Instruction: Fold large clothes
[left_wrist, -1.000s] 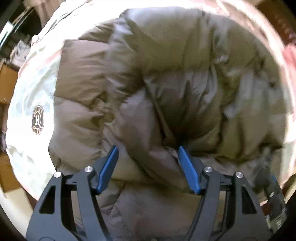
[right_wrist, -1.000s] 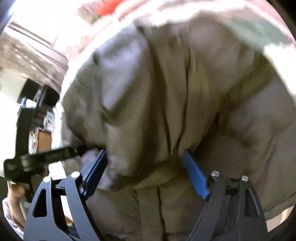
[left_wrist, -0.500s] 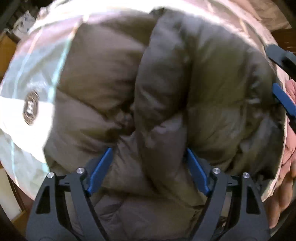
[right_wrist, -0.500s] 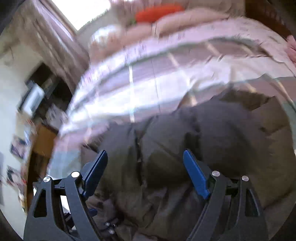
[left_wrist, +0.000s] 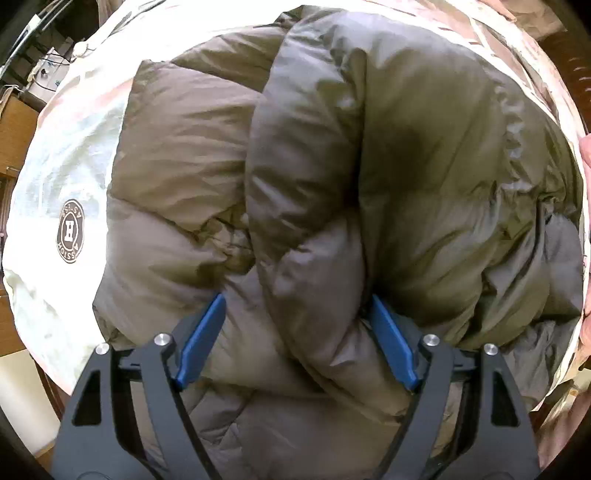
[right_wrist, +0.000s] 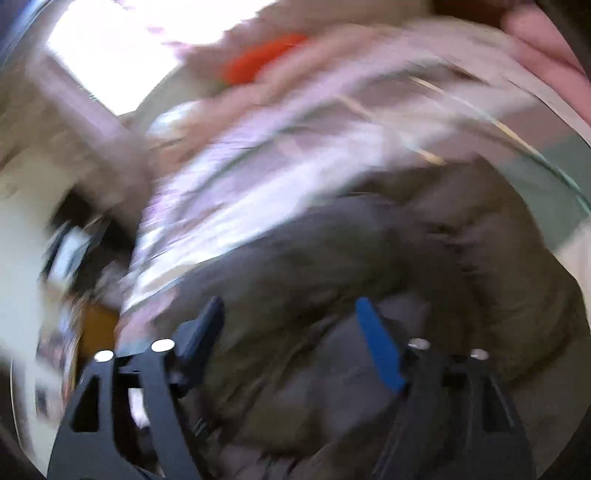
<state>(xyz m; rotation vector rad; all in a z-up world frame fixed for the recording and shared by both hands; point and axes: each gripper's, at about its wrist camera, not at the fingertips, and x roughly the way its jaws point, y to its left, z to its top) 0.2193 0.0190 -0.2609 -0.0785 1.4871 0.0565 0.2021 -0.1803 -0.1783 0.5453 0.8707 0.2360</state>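
Note:
A puffy olive-brown down jacket (left_wrist: 369, 166) lies bunched on a pale bedcover (left_wrist: 66, 158), one thick fold lying over the rest. My left gripper (left_wrist: 295, 314) is open, its blue fingers on either side of that fold. In the blurred right wrist view the same jacket (right_wrist: 388, 266) fills the lower half. My right gripper (right_wrist: 288, 314) is open just above it, with jacket fabric showing between the fingers but not pinched.
The bedcover carries a round brown logo (left_wrist: 70, 230). A striped pink and white cover (right_wrist: 295, 147) stretches beyond the jacket, with an orange-red object (right_wrist: 262, 59) at the far end. Wooden furniture (left_wrist: 14, 125) stands at the left.
The right gripper has pulled back off the jacket and swung fast, so the bed shows. The left gripper stays over the thick fold, which has settled. The right gripper has left the left view.

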